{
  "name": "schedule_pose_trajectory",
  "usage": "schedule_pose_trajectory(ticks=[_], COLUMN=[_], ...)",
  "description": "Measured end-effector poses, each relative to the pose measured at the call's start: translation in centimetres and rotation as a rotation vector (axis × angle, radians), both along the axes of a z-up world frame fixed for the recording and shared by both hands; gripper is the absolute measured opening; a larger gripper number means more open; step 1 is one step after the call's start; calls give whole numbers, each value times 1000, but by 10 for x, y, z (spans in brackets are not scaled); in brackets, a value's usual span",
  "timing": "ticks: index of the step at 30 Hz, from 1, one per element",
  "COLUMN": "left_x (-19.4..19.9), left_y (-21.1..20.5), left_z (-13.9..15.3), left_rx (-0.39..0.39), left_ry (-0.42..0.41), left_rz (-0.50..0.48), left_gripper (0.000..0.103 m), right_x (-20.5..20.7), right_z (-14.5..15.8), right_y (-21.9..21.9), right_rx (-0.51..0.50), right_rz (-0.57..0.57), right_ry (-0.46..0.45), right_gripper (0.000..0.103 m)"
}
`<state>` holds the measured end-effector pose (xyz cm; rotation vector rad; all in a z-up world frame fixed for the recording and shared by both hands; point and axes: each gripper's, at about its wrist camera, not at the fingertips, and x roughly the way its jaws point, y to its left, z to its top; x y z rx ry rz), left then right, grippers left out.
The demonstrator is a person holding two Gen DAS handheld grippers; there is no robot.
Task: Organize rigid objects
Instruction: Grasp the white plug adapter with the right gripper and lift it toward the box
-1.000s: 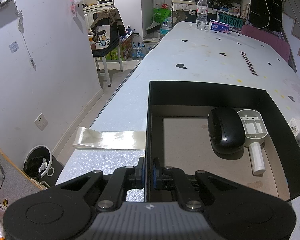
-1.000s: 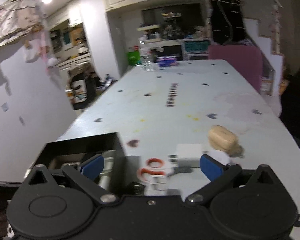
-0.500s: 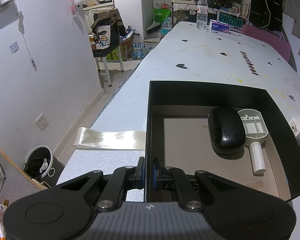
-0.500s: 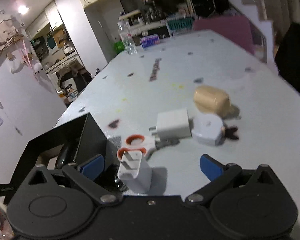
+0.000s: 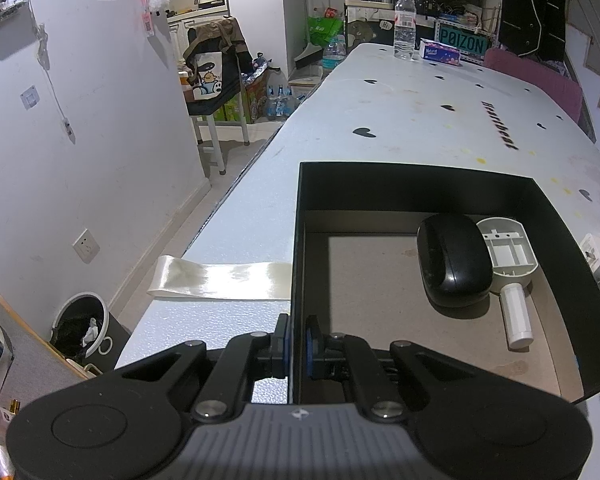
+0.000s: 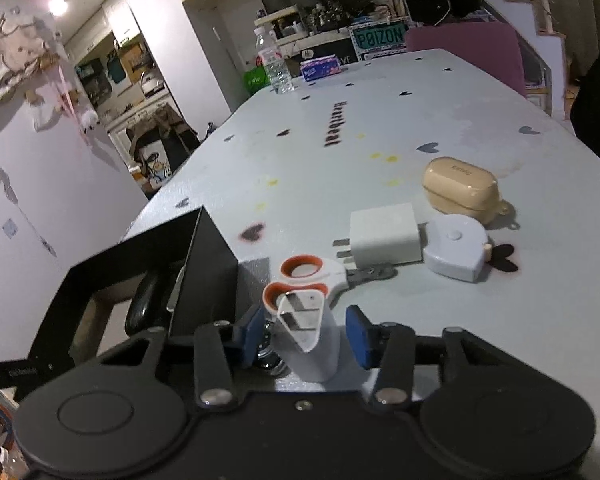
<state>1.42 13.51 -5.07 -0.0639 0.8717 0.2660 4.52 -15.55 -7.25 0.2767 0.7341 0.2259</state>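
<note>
your left gripper (image 5: 296, 344) pinches the box (image 5: 420, 188) wall; a mouse (image 5: 454, 264) is inside. your right gripper (image 6: 306, 334) has been closing around a charger (image 6: 310, 336), pads not yet pressing; lower-right items remain.

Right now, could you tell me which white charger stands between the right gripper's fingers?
The upright charger with prongs pointing up; the other charger lies flat beside the tape measure.

Between the right gripper's (image 6: 306, 334) matt blue pads (image 6: 356, 334) stands a smooth white plastic charger (image 6: 310, 340) with shiny metal prongs. The left gripper (image 5: 296, 346) pinches a matt black cardboard box wall (image 5: 296, 280); beyond lies a glossy black mouse (image 5: 454, 264).
</note>
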Motion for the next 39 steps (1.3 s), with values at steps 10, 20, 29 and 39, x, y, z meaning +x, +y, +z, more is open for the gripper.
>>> schedule_pose_trajectory(ticks=[10, 20, 29, 39], left_x=[0, 0, 1, 2], left_y=[-1, -1, -3, -2], left_z=[0, 0, 0, 0], left_rx=[1, -3, -6, -29], left_ry=[0, 0, 1, -5], left_rz=[0, 2, 1, 0], left_gripper=[7, 7, 7, 7], right_x=[-1, -6, 28, 69], right_z=[-3, 48, 63, 14], right_y=[-20, -26, 60, 145], right_rx=[54, 154, 243, 390], right_rz=[-57, -37, 191, 252], right_ry=[26, -116, -45, 208], right_gripper=[32, 29, 29, 29])
